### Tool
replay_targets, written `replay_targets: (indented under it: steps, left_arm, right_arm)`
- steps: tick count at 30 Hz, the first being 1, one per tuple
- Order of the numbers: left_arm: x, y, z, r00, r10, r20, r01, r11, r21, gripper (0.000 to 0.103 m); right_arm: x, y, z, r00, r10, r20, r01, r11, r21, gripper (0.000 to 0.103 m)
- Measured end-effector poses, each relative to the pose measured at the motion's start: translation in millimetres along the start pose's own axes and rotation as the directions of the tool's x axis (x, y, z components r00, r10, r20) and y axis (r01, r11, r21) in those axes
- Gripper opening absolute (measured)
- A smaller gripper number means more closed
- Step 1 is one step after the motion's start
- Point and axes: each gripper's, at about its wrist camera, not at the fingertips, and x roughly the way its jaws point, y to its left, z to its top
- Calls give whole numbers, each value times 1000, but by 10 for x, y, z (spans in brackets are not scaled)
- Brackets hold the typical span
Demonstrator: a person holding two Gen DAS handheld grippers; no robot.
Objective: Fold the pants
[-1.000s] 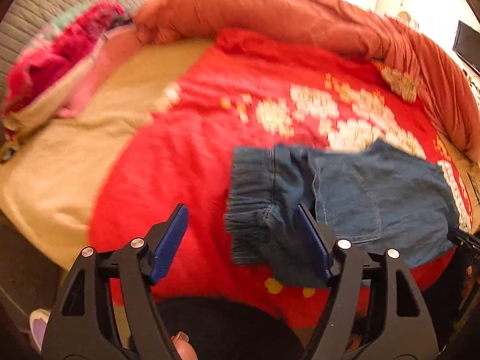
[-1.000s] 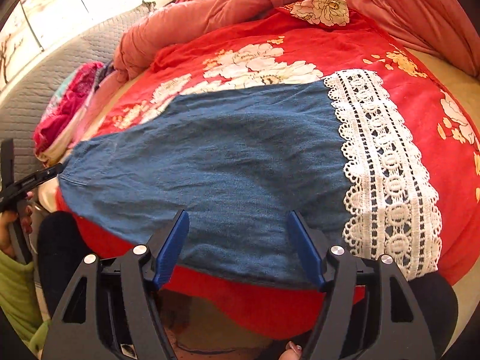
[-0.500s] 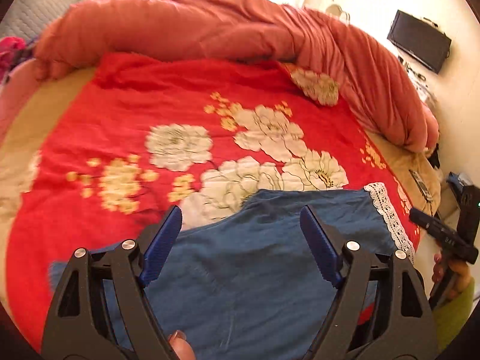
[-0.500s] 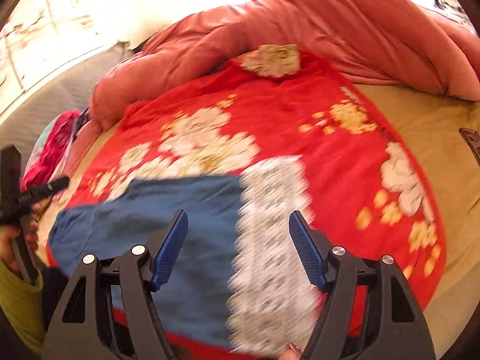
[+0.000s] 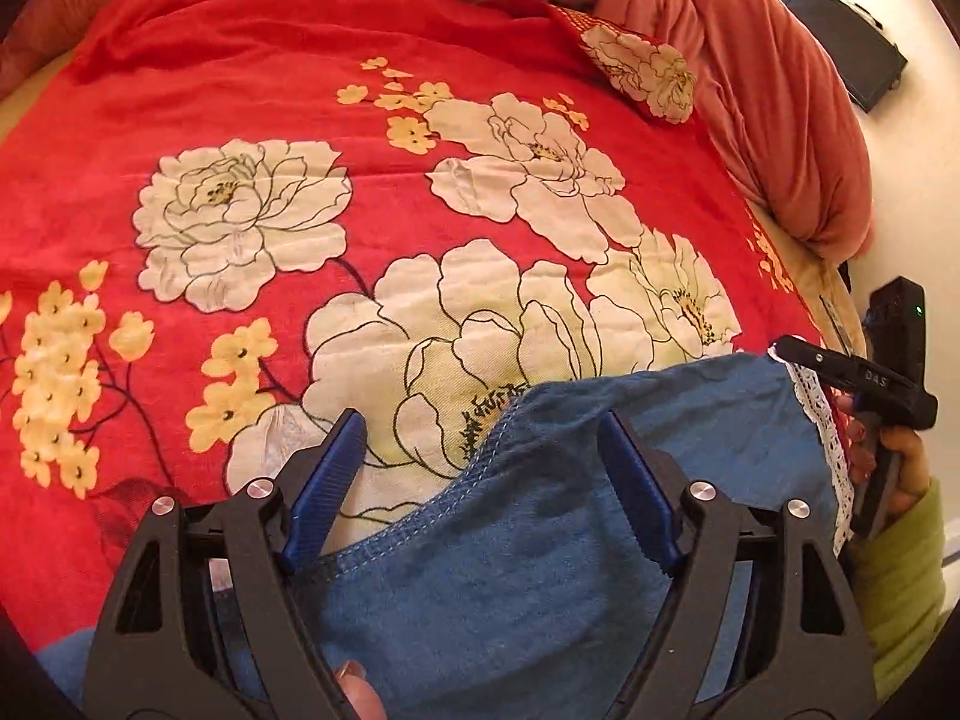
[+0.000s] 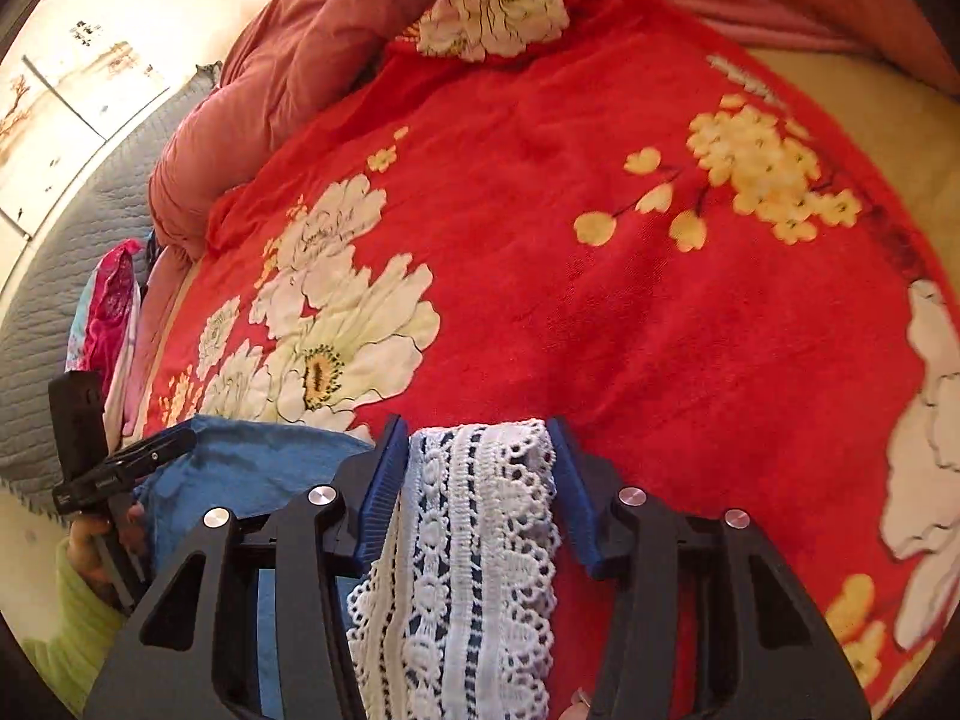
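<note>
Blue denim pants (image 5: 540, 540) with a white lace hem (image 6: 474, 540) lie at the near edge of a red flowered blanket (image 5: 300, 120). My left gripper (image 5: 480, 480) is open, its blue pads straddling the stitched denim edge. My right gripper (image 6: 474, 480) has its pads on either side of the lace hem, which fills the gap; the pads sit close against the lace. In the left wrist view the right gripper (image 5: 864, 384) shows at the lace end (image 5: 822, 420). In the right wrist view the left gripper (image 6: 120, 468) shows at the denim's (image 6: 240, 468) far end.
A rolled salmon-pink duvet (image 5: 750, 60) runs along the far side of the bed. A flowered pillow corner (image 6: 498, 6) lies on it. Pink clothes (image 6: 114, 300) and a grey quilted headboard (image 6: 48, 312) are at the left. A dark screen (image 5: 846, 42) hangs on the wall.
Both grippers have moved down and in to the pants. The left now straddles the denim edge. The right jaws have narrowed around the lace hem.
</note>
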Motion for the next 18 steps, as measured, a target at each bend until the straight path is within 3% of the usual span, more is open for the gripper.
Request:
replay_targets:
  steps: [2,4,6,8,10,11,15,18]
  left_arm:
    - [30,-18,15,1000,-18,0,18,1000,10,71]
    - [82,-58,31,999,-46,-8,46,999,11,64]
    - [136,-101,30,996,-81,-28,82,996,17,45]
    - [166,-140,19,995,-90,-36,91,996,24,35]
    - [152,-142,14,995,-101,-28,101,995,15,11]
    - [130,-135,21,992,-123,-17,123,992,1,6]
    - [-17,-253,58,990,-135,47,133,990,48,5]
    - [-63,-339,73,993,-76,89,67,993,97,5]
  right_arm:
    - [16,-17,-13,1000,24,9,-24,1000,5,43]
    - [-3,4,-44,999,49,8,-49,999,-8,34]
    - [-23,17,-87,995,95,16,-95,995,-14,28]
    - [-77,63,-134,993,103,54,-101,994,-40,25]
    - [-201,144,-180,987,111,115,-102,991,-82,24]
    - [-285,192,-180,983,105,148,-89,990,-107,23]
    - [-550,391,-32,965,47,258,4,981,-193,18]
    - [-544,529,138,964,1,264,71,962,-265,18]
